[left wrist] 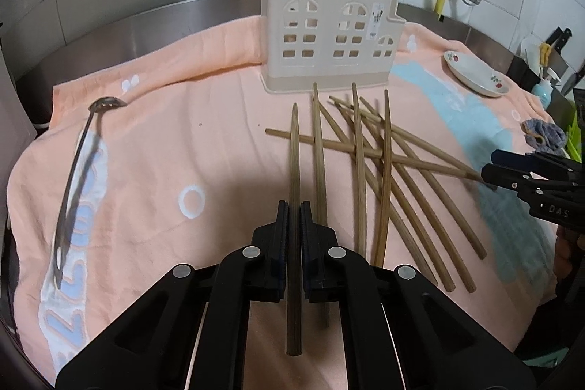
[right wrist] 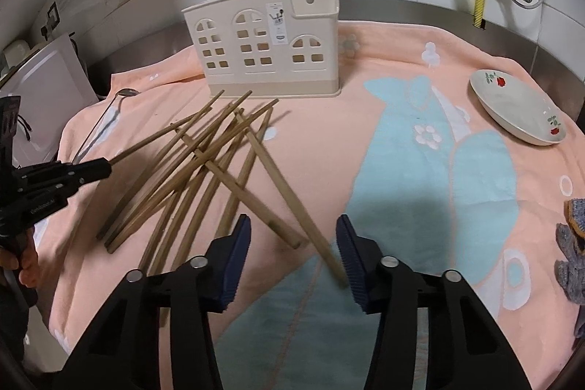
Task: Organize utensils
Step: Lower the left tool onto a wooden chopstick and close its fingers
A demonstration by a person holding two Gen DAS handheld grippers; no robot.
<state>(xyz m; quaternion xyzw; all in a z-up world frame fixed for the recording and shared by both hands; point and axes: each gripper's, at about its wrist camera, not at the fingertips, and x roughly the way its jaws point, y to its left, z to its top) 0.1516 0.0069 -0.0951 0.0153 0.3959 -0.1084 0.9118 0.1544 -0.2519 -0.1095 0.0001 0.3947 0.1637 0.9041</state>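
The left gripper [left wrist: 292,207] is clamped on a chopstick [left wrist: 293,148] whose long axis points toward 12 o'clock at the utensil holder [left wrist: 329,35], while the right gripper [right wrist: 292,236] hangs wide open, empty.

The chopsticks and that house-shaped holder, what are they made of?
Chopsticks: probably bamboo or wood, matte tan with faint grain. House-shaped holder: looks like moulded plastic, smooth cream with cut-out windows. Ladle: seemingly shiny steel.

One wooden chopstick [left wrist: 293,170] clamped lengthwise in my left gripper [left wrist: 292,207], remaining chopsticks [right wrist: 204,163] crisscrossed before the upright beige holder [right wrist: 270,50], ladle [left wrist: 78,167] lying flat leftward.
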